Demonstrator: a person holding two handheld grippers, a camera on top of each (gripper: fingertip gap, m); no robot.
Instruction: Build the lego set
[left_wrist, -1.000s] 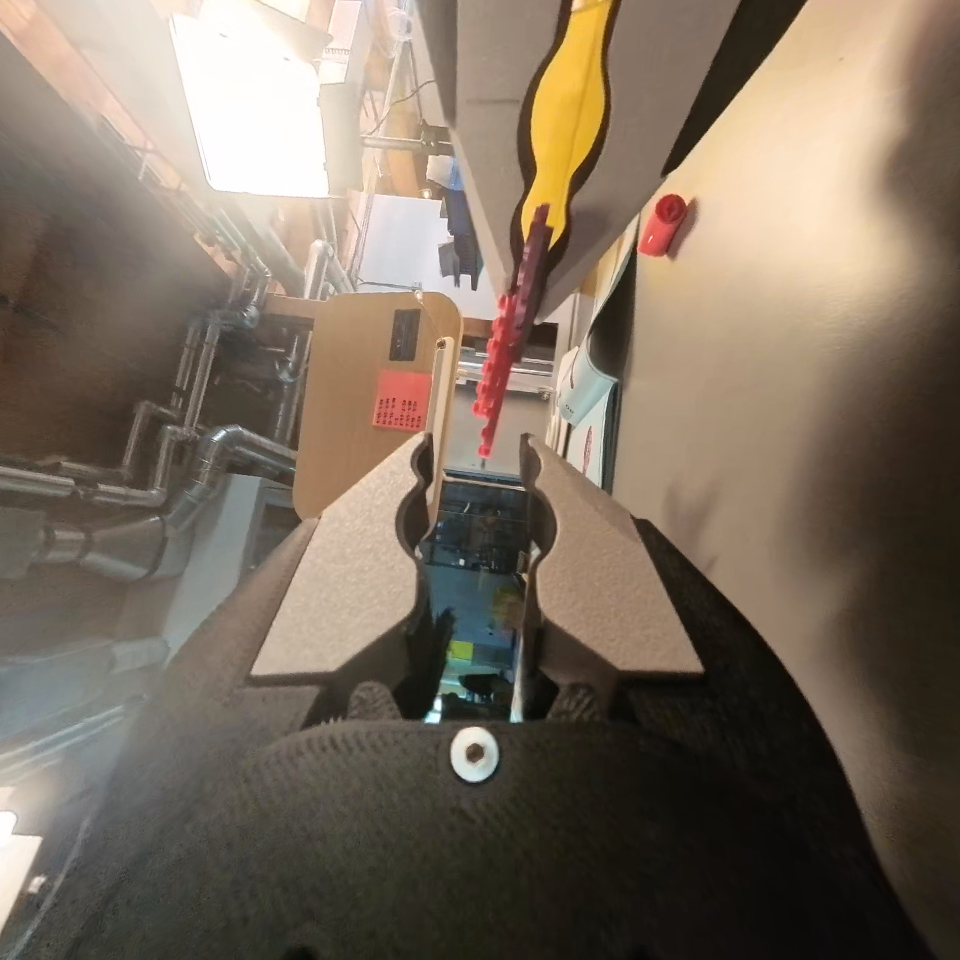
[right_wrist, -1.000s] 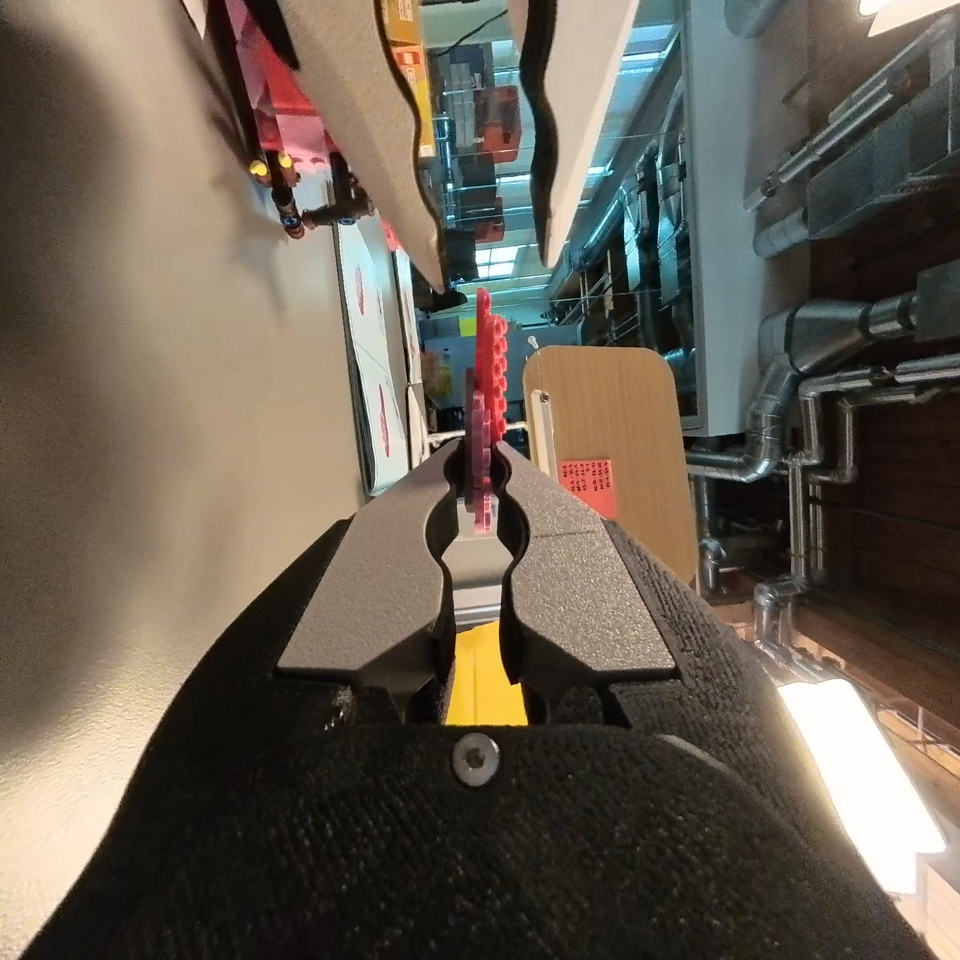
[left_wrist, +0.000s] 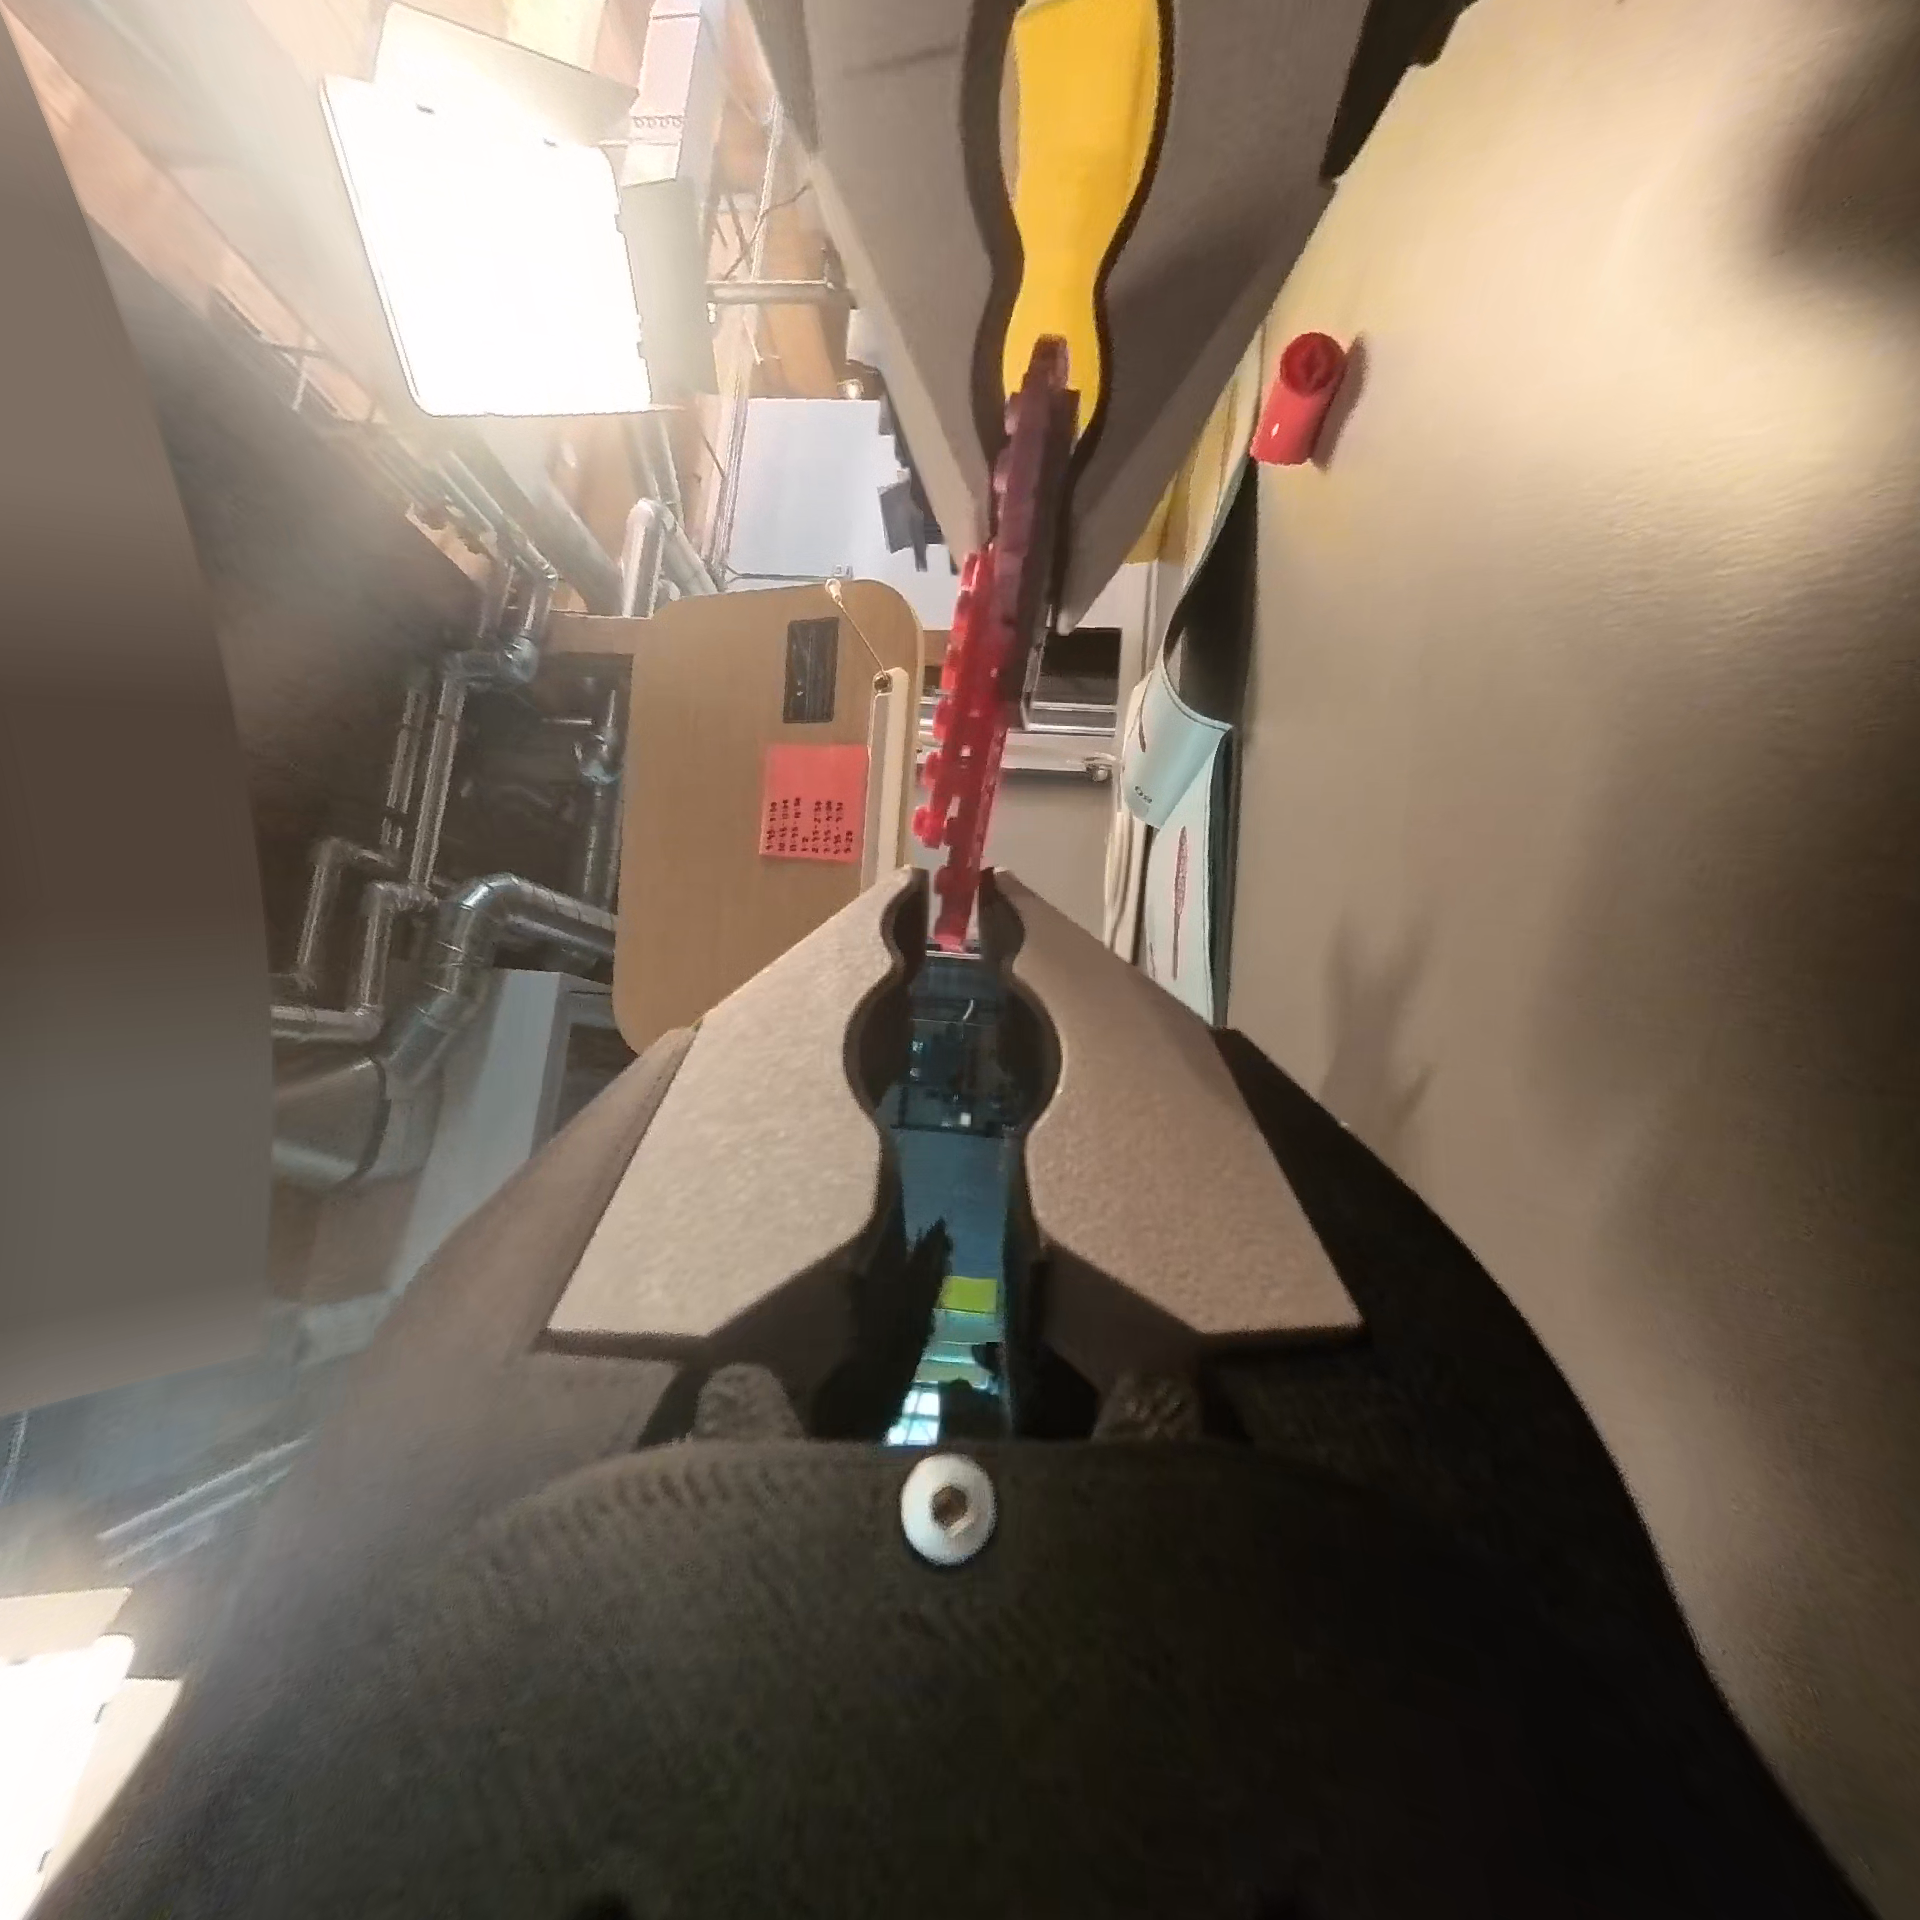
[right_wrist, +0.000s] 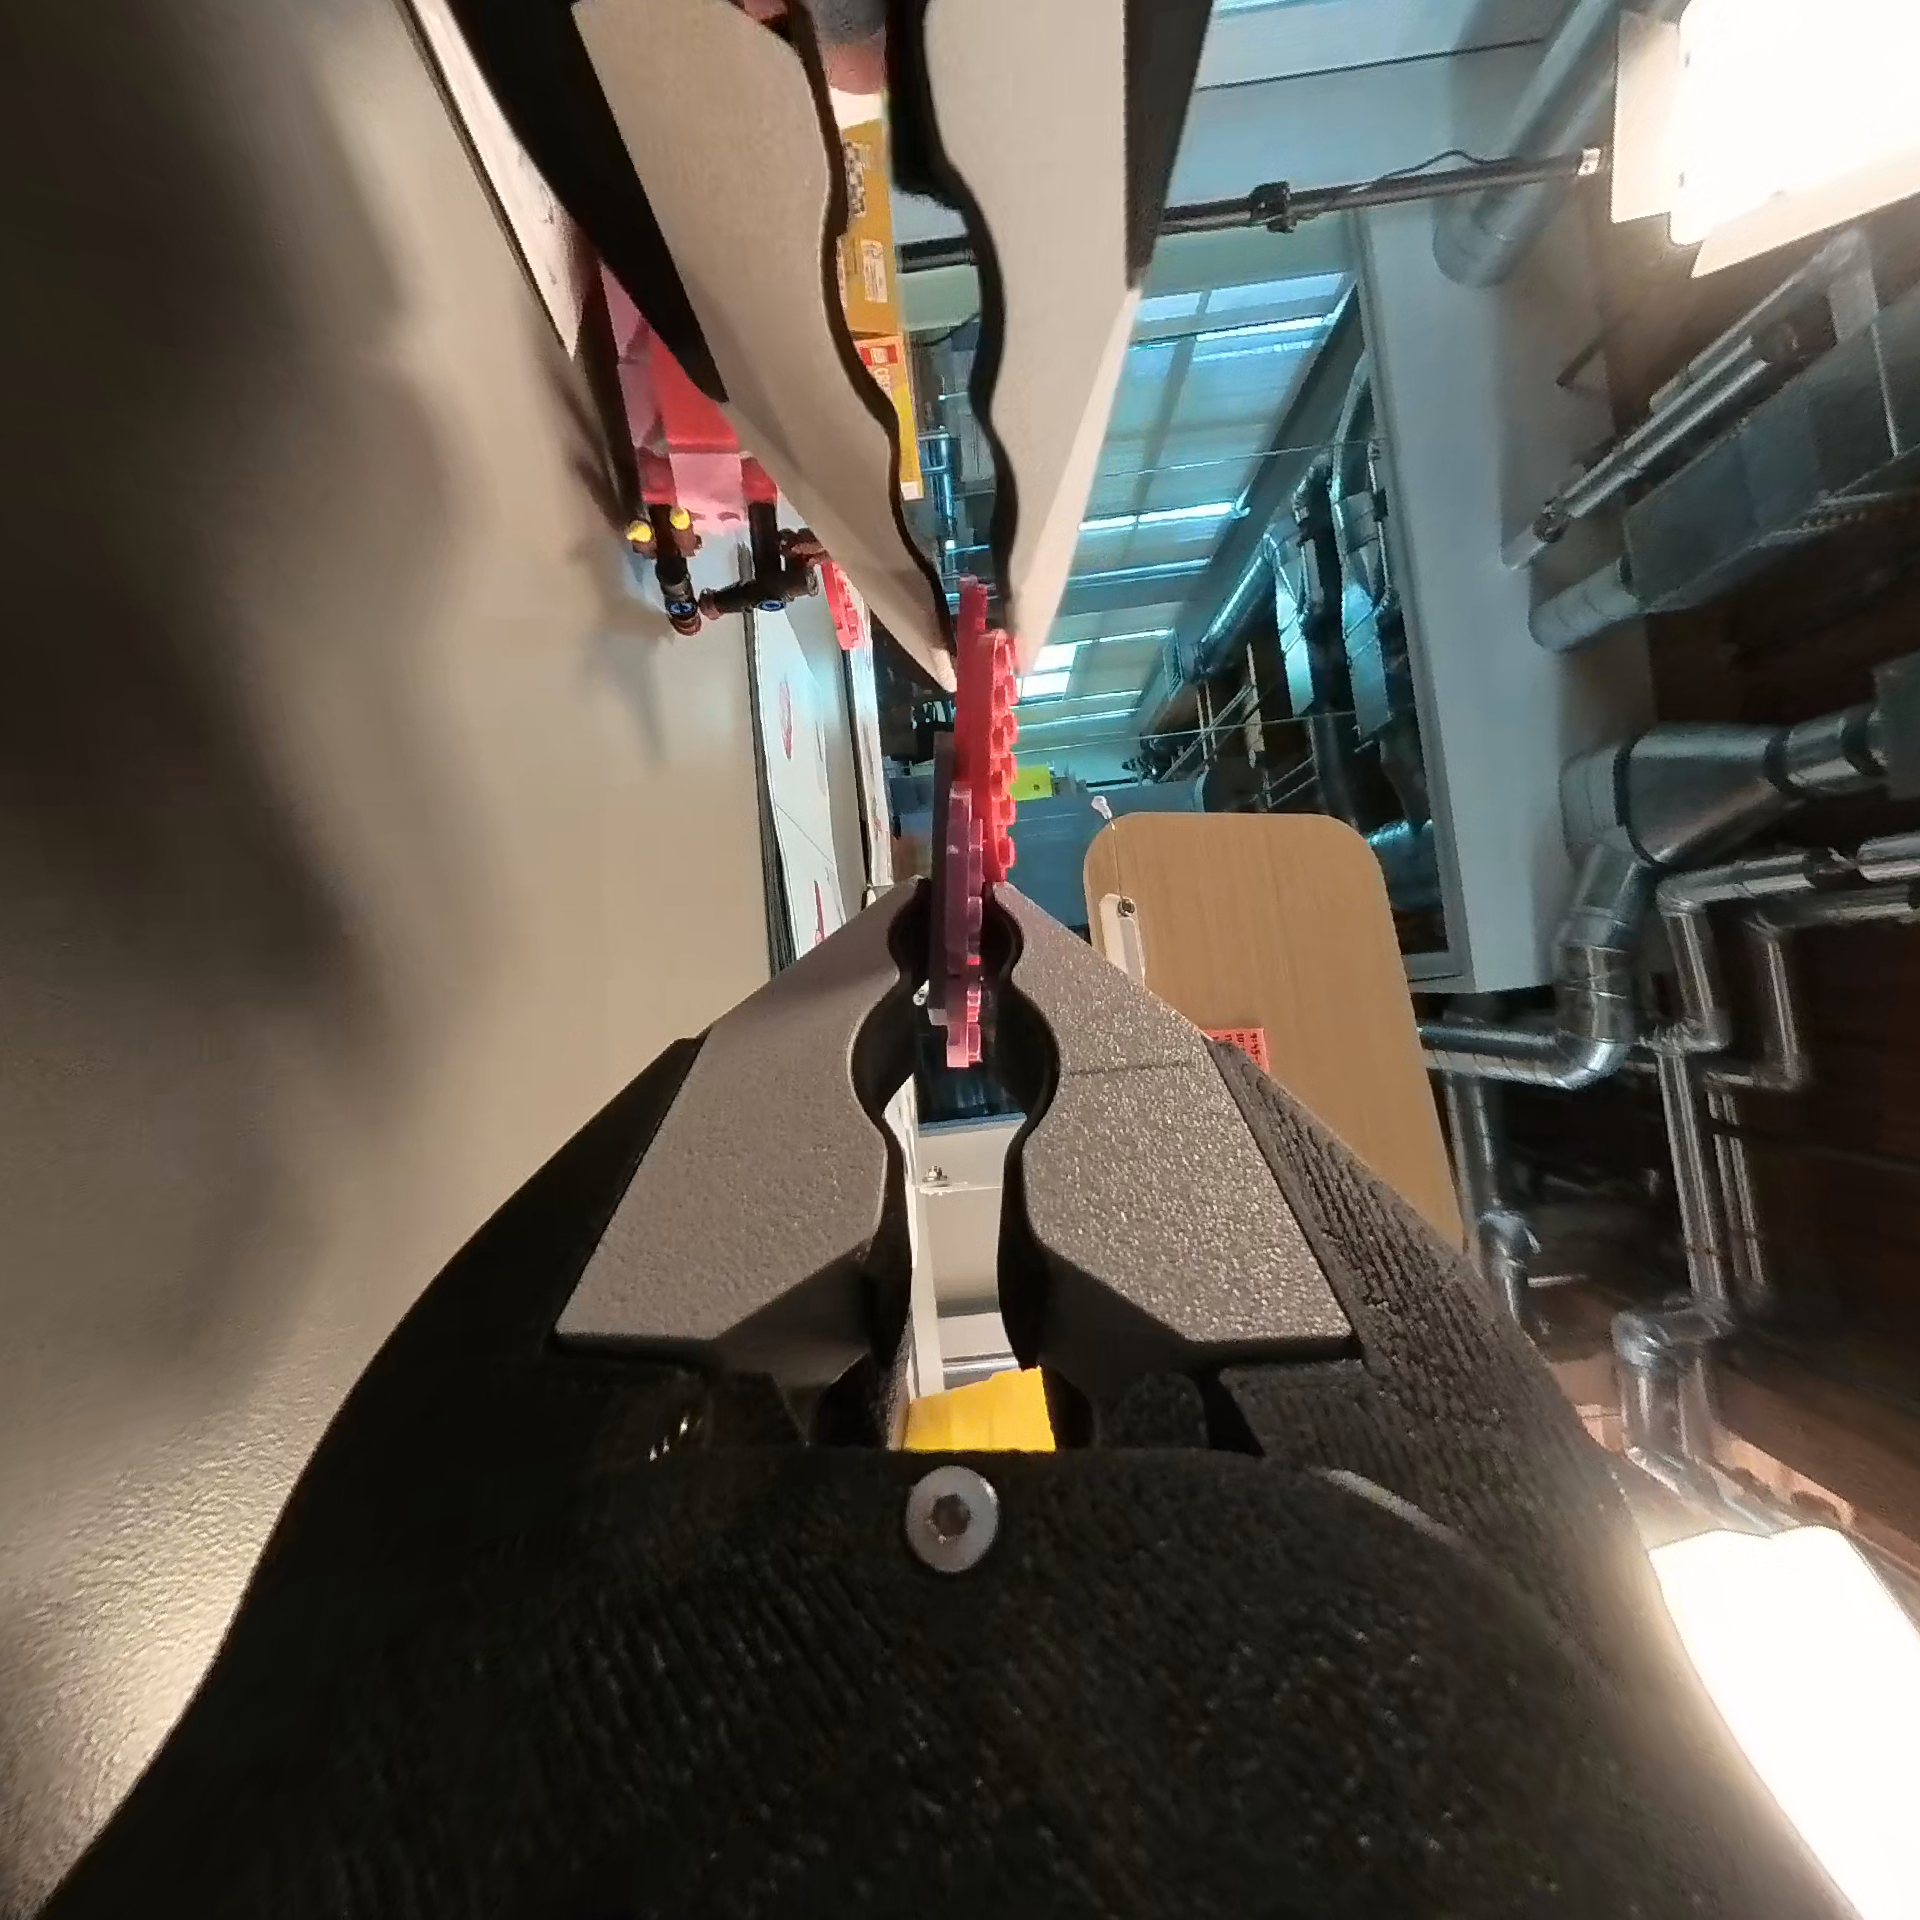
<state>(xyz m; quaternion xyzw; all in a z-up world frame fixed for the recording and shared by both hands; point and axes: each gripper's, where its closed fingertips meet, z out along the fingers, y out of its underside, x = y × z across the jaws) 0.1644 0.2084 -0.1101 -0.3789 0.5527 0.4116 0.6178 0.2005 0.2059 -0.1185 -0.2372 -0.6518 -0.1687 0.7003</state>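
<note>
Left wrist view: the left gripper (left_wrist: 961, 914) pinches the near tip of a red studded brick assembly (left_wrist: 977, 727), its fingers (left_wrist: 1049, 935) closed on the plate's edge. The far end of the assembly sits clamped by the opposing gripper ahead of the jaws; a small red cylinder (left_wrist: 1299, 400) lies on the grey table (left_wrist: 1558, 831), off to the right.

Right wrist view: the right gripper (right_wrist: 958, 914) grips the assembly's darker plate end (right_wrist: 961, 935), pads pressing both faces; the left gripper's fingers close on the far tip straight ahead. Seemingly a two-handed hold; any next move calls for steady, matched pressure.
</note>
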